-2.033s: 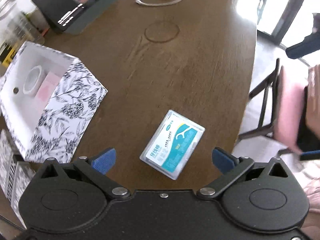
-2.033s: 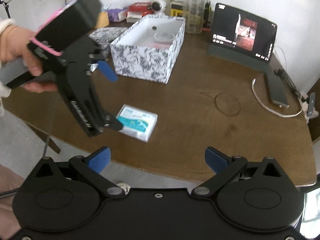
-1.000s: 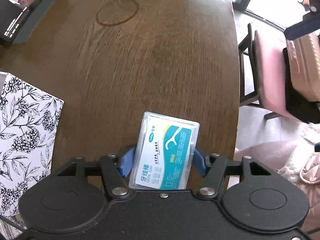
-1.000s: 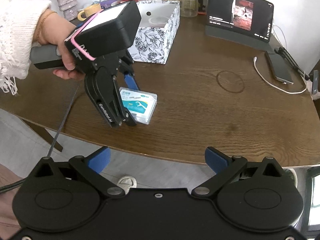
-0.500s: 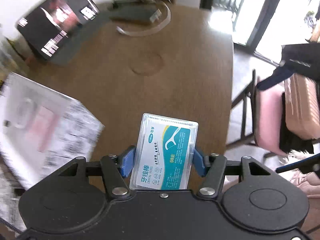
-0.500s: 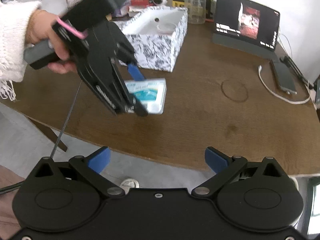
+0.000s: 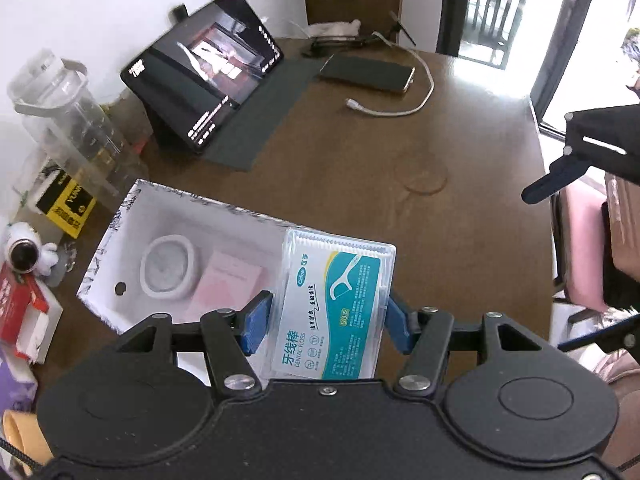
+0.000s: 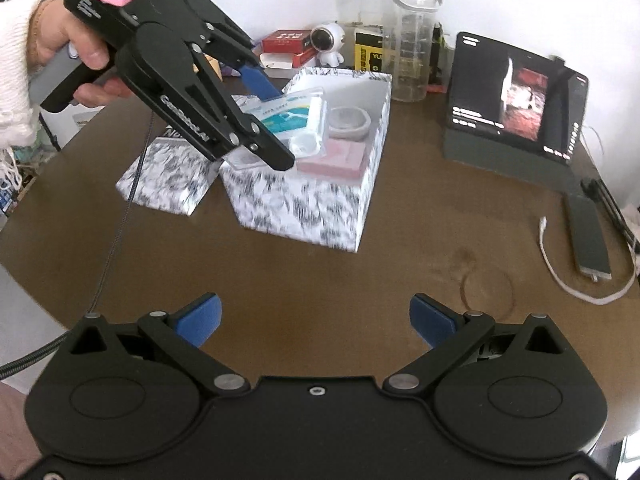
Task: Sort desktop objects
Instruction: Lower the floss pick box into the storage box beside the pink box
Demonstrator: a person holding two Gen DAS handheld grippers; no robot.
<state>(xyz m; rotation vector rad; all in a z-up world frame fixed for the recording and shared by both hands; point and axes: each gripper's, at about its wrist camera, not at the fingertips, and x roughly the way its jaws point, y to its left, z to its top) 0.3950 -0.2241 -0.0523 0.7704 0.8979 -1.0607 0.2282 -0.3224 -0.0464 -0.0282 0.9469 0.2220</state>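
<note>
Left wrist view: the left gripper has its blue pads pressed against the two long sides of a clear dental floss pick box, which it holds above the near end of an open white storage box with a black-and-white floral outside. Inside that storage box lie a roll of white tape and a pink pad, side by side. The storage box stands on a brown wooden table. Farther back a tablet leans in its dark folio stand, with a phone and a white cable beyond it. A clear plastic jug and a small astronaut figure stand at the left edge of the table. One finger of the right gripper shows at the right edge of this view.

Right wrist view: the right gripper hangs over the near table edge with its blue pads spread wide and nothing between them. Across the table a hand in a white knit sleeve holds the left gripper, whose fingers clamp the floss pick box over the storage box's open top, tilted, with the tape roll and pink pad visible just behind it. A patterned lid lies flat on the table just left of the storage box. The tablet stands at the right, the phone and cable near the right edge.
</note>
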